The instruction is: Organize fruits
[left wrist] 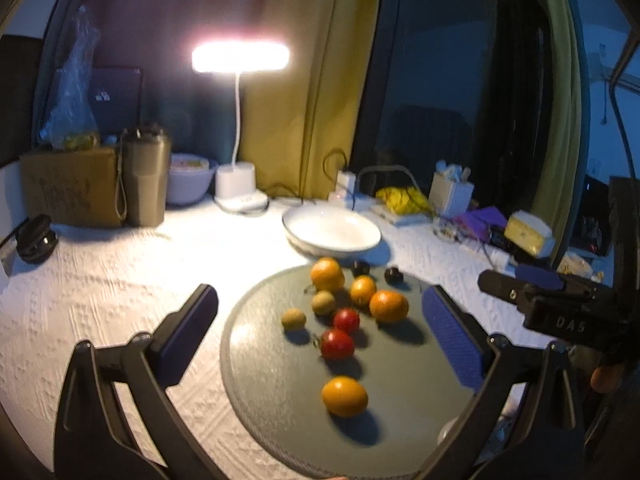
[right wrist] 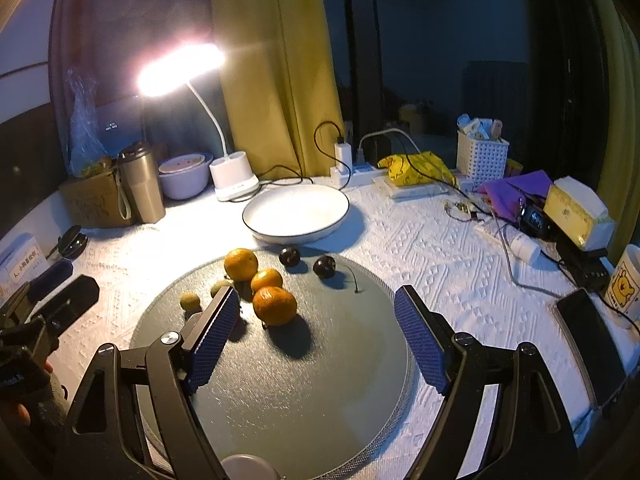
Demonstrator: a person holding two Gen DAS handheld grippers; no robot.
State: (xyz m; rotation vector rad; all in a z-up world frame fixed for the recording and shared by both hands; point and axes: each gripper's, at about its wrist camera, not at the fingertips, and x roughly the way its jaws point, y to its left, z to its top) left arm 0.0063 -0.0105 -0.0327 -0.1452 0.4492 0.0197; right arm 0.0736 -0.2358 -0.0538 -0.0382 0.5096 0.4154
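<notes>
Left gripper (left wrist: pixel 320 328) hanging wide apart over the round grey mat (left wrist: pixel 400 408), grasping nothing; its blue pads are flanking the fruit cluster at frame centre. Right gripper (right wrist: pixel 316 336) likewise spread and empty, hovering above the same mat (right wrist: pixel 304 400) in the lower middle of its own view; it is also showing at the right edge of the left wrist view.

Fruit lying loose on the mat — none in the white bowl (left wrist: pixel 332 230), which is sitting just beyond the mat's far edge, centre of frame, under the lit desk lamp (left wrist: pixel 240 58). Left wrist view is showing: three oranges in the upper cluster, the largest (left wrist: pixel 389 306) to the right; one orange-yellow fruit (left wrist: pixel 345 396) sitting alone nearer the camera; two red tomatoes (left wrist: pixel 338 344) touching or nearly so at centre; two small greenish-brown fruits (left wrist: pixel 294 319) to the left; two dark cherries (left wrist: pixel 394 276) at the far rim of the mat.

Right wrist view is showing the oranges (right wrist: pixel 275 305) bunching just right of the left finger pad (right wrist: pixel 212 340); the cherries (right wrist: pixel 324 267) lying apart near the bowl (right wrist: pixel 296 212); a loose stem (right wrist: pixel 354 280) lying on the mat right of them; the tomatoes are mostly hiding behind that finger.

Both frames slightly blurred; white textured tablecloth (right wrist: pixel 420 248) is covering the table.
</notes>
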